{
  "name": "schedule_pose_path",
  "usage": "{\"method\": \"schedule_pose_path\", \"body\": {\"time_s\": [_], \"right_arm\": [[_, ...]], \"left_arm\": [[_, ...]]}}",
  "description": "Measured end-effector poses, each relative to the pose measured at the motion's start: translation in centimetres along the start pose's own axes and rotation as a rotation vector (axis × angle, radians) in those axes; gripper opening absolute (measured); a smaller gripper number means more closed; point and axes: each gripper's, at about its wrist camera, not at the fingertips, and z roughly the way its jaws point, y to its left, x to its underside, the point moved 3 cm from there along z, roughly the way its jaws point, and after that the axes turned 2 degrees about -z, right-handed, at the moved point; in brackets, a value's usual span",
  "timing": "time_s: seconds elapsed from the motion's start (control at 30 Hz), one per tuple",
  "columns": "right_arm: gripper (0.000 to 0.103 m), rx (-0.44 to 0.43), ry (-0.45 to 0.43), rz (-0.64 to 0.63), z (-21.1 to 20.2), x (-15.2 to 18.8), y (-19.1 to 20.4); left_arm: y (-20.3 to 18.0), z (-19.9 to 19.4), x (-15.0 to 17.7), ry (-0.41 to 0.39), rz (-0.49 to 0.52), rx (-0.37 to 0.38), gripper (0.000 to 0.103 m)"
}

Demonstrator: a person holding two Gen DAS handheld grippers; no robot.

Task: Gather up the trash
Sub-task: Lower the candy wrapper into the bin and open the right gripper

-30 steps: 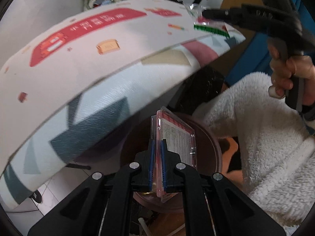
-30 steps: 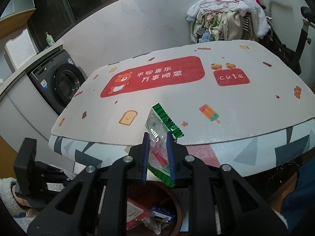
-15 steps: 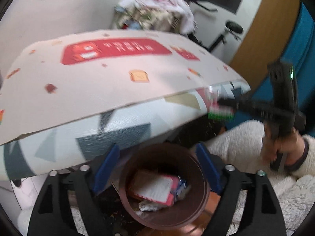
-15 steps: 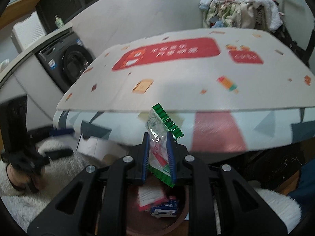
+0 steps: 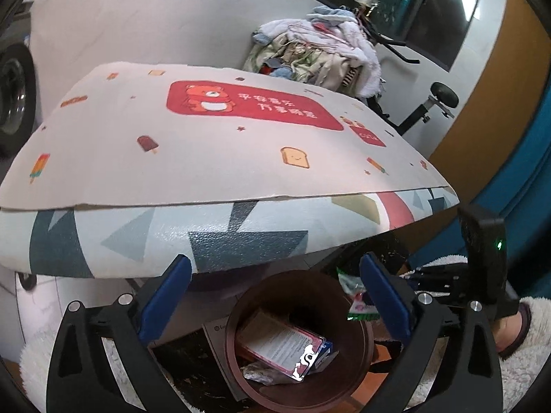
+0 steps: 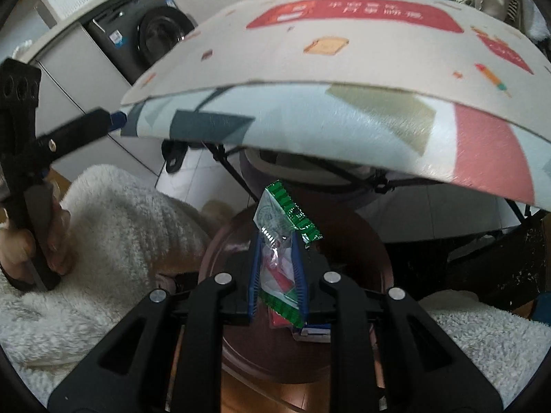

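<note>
Opening, the left gripper (image 5: 275, 306) has dropped the pink pack (image 5: 280, 342) into the bin (image 5: 366, 339); right gripper (image 6: 277, 275) clamps a green-edged wrapper (image 6: 284, 216).

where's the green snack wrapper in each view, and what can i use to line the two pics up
Left wrist view: the green snack wrapper shows at lower right, partly behind the left gripper's right finger, above the bin's rim.
Right wrist view: the wrapper sits at centre, pinched in the shut right gripper over the bin.
Shared landmark: the round brown trash bin below the table edge.
</note>
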Motion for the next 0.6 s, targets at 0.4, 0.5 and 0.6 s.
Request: {"method": "schedule_pose_path", "body": {"time_s": [0.4, 0.5, 0.6], "right_arm": [[0.027, 0.084, 0.101, 0.021, 3.0, 0.9, -1.2], [0.041, 0.106, 0.107, 0.019, 3.2, 0.9, -1.3], [0.064, 0.124, 0.107, 0.022, 3.2, 0.8, -1.4]], "left_arm": [[-0.4, 1.5, 0.5, 0.045, 0.024, -0.02, 0.096], [-0.4, 1.5, 0.5, 0.046, 0.026, -0.025, 0.096], [-0.4, 1.4, 0.6, 0.043, 0.025, -0.03, 0.096]]}}
